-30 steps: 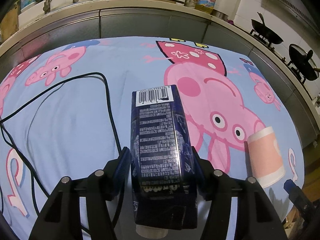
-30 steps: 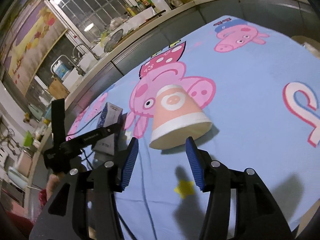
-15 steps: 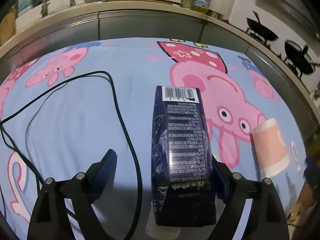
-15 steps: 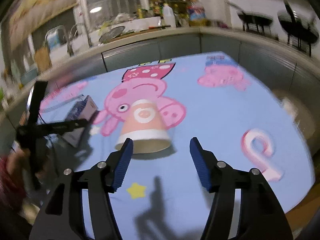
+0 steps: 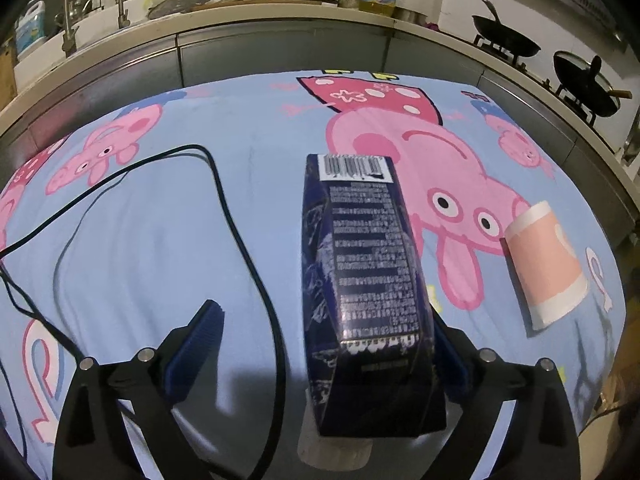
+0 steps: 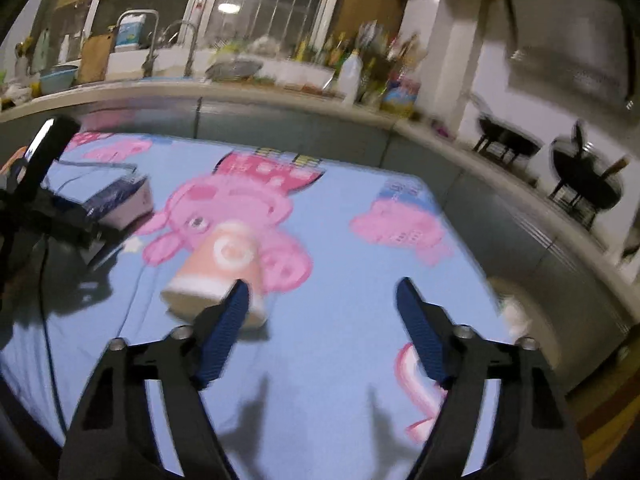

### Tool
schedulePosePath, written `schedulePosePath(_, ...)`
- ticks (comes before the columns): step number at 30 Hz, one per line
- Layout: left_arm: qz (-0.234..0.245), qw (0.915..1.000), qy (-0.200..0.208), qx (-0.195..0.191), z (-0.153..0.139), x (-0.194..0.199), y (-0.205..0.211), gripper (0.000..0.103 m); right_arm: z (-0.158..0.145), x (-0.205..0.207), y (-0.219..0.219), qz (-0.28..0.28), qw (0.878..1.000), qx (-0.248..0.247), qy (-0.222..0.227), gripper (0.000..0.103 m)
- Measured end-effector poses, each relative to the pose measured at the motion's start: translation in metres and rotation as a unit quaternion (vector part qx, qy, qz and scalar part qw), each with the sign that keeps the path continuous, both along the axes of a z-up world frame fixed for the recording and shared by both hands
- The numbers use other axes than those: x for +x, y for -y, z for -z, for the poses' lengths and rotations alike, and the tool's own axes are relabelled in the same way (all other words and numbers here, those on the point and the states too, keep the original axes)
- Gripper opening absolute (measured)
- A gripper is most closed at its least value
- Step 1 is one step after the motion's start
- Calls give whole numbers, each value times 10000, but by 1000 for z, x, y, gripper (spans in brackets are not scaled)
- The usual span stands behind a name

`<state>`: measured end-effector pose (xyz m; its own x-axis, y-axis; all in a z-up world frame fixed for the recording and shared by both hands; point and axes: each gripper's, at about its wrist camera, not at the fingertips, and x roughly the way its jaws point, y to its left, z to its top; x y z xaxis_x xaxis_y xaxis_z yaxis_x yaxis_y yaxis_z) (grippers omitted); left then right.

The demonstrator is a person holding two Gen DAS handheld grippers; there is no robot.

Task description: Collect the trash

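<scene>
A dark blue carton (image 5: 368,280) with a barcode lies lengthwise on the blue cartoon tablecloth (image 5: 160,240), inside my left gripper (image 5: 324,316). That gripper's jaws are opening: the left pad stands well clear of the carton and the right pad is right beside it. A pink paper cup (image 5: 544,268) lies on its side to the right. In the right wrist view the cup (image 6: 224,268) sits ahead and left of my right gripper (image 6: 322,286), partly behind the left finger. The right gripper's jaws are opening with nothing between them. The carton (image 6: 120,200) and the left gripper (image 6: 52,216) appear at far left.
A black cable (image 5: 240,240) loops over the cloth left of the carton. A kitchen counter (image 5: 280,12) with a sink, taps and bottles runs behind the table. Woks (image 5: 504,40) sit on a stove at the right. A pale blurred round thing (image 6: 516,308) lies beyond the table's right edge.
My left jaws have spread wide off the carton, which has come to lie against the right finger. My right gripper has rolled level and widened; the cup has shifted towards its left finger.
</scene>
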<state>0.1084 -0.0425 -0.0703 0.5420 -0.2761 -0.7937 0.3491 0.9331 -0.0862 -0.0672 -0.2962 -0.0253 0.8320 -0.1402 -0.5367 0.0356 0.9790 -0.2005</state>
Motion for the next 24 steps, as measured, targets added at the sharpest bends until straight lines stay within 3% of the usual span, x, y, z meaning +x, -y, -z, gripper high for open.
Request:
schedulePosePath(1, -30, 10000, -20, 30, -1, 0, -1, 91, 7, 2, -1, -74, 9999, 87, -120, 55)
schedulePosePath(2, -39, 10000, -25, 41, -2, -1, -2, 89, 13, 4, -1, -155, 9995, 167, -224, 53)
schedulePosePath(7, 8, 9999, -12, -146, -10, -8, -5, 80, 35, 12, -12, -417, 9975, 264, -512, 52)
schedulePosePath(16, 213, 9996, 33, -201, -21, -6, 9, 71, 44, 41, -19, -543, 9954, 460, -648, 47)
schedulePosePath(18, 224, 9996, 14, -161, -19, -4, 13, 64, 46, 49, -18, -511, 9945, 592, -703, 42)
schedulePosePath(20, 211, 9996, -47, -169, -16, 0, 16, 53, 47, 53, -16, -451, 9931, 788, -742, 27)
schedulePosePath(22, 170, 9997, -47, -183, -15, 1, 17, 51, 49, 54, -14, -382, 9914, 997, -752, 11)
schedulePosePath(24, 245, 9994, -40, -243, -16, -1, 20, 50, 50, 53, -12, -352, 9895, 1197, -735, 6)
